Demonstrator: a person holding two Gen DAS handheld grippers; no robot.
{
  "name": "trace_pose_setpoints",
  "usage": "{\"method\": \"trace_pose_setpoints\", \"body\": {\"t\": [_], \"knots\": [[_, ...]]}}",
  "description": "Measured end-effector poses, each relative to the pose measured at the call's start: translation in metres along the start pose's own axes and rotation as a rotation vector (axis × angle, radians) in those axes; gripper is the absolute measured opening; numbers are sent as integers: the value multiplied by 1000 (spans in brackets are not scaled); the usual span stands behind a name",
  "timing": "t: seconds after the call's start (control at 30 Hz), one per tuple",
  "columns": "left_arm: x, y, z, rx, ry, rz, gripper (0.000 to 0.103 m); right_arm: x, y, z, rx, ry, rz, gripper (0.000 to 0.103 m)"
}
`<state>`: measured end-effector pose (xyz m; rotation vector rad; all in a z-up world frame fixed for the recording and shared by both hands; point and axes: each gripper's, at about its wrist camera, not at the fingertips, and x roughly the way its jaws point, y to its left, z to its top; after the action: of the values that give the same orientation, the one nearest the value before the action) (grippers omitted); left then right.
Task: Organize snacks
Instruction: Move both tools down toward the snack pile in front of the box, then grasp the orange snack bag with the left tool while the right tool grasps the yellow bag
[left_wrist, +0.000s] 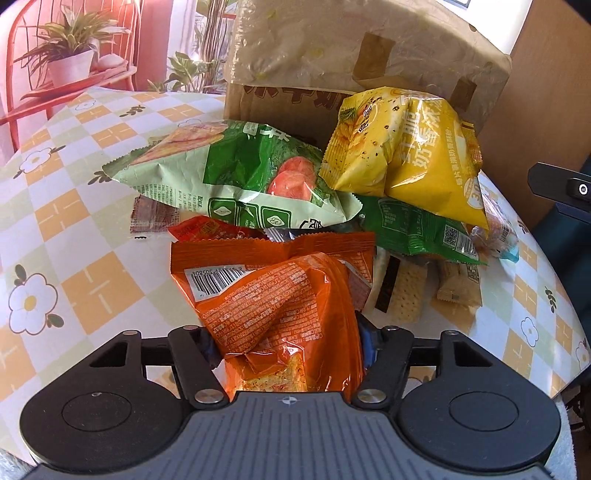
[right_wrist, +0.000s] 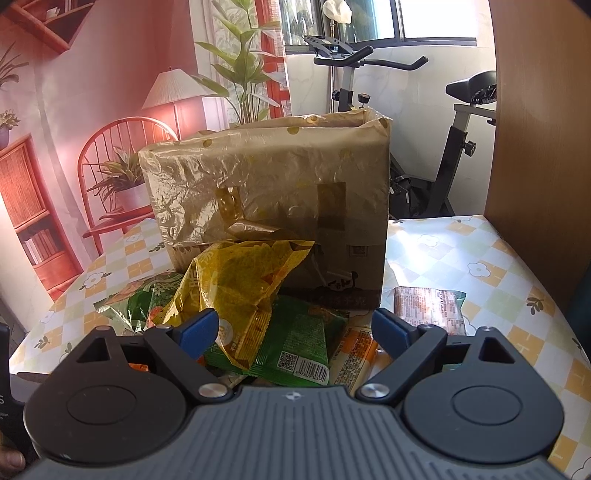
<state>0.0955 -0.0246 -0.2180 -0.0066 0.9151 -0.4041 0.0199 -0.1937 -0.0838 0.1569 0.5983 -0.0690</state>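
Observation:
My left gripper (left_wrist: 290, 341) is shut on an orange snack bag (left_wrist: 280, 295), which fills the space between its blue pads. Beyond it lies a pile of snacks on the table: a light green bag (left_wrist: 236, 173), a yellow chip bag (left_wrist: 402, 155), a dark green bag (left_wrist: 417, 229) and cracker packs (left_wrist: 406, 295). My right gripper (right_wrist: 293, 328) is open and empty, just above the yellow bag (right_wrist: 236, 291) and the dark green bag (right_wrist: 295, 343). A cardboard box lined with plastic (right_wrist: 273, 195) stands behind the pile, its top open; it also shows in the left wrist view (left_wrist: 351, 55).
The table has a yellow and white checked cloth with flowers (left_wrist: 74, 221). A flat snack pack (right_wrist: 428, 306) lies to the right of the box. A wooden panel (right_wrist: 543, 129) stands at the right. An exercise bike (right_wrist: 454, 147) is behind the table.

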Motion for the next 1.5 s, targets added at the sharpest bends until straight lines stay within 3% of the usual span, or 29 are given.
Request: {"method": "trace_pose_setpoints", "body": {"t": [0.17,0.4,0.57,0.73,1.0,1.03,1.1,1.33,1.5], "knots": [[-35,3,3,23,-67,-24,65,4,2,3,-14,-3,24,92],[-77,2,20,26,-209,13,65,24,11,13,-28,-52,77,95],[-87,4,41,5,-309,98,65,55,17,17,15,-43,115,95],[-83,6,55,-26,-326,129,66,82,13,20,123,-36,134,95],[-82,15,53,-33,-316,153,66,103,14,19,174,11,190,98],[-81,14,54,-32,-314,156,66,105,12,18,183,19,204,97],[-81,15,54,-33,-311,165,66,105,9,17,193,22,244,82],[-91,12,56,-33,-334,175,66,75,13,21,102,-1,266,72],[-105,5,63,-10,-367,188,66,49,16,34,54,-24,256,72]]}}
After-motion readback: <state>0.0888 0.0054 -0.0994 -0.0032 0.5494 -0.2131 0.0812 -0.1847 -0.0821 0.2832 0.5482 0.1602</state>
